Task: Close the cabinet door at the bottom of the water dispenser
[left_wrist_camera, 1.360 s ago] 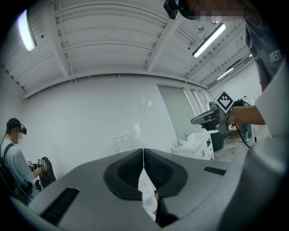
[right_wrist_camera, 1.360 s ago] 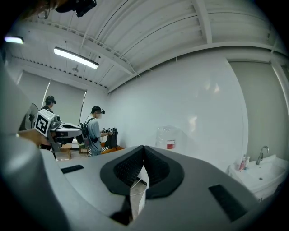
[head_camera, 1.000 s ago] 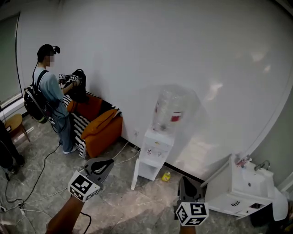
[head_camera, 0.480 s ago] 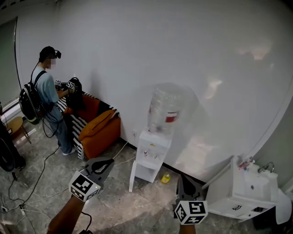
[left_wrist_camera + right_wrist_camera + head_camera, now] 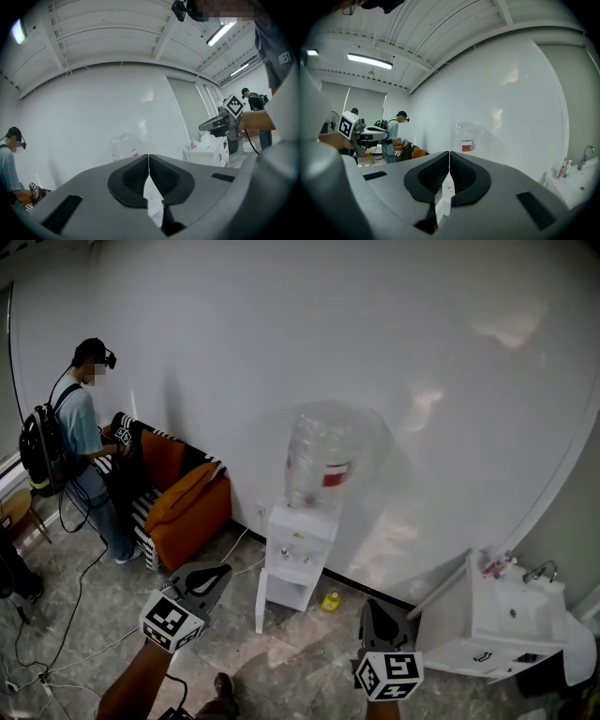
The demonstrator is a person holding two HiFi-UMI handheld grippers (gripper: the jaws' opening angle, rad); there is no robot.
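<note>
One water dispenser stands by the wall, with one bottle on top and one open cabinet door below. Right of the dispenser are one small yellow object and one white sink unit. Left of it are one orange sofa and one person.

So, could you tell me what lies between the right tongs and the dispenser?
A small yellow object on the floor, close to the dispenser; the head view shows it.
</note>
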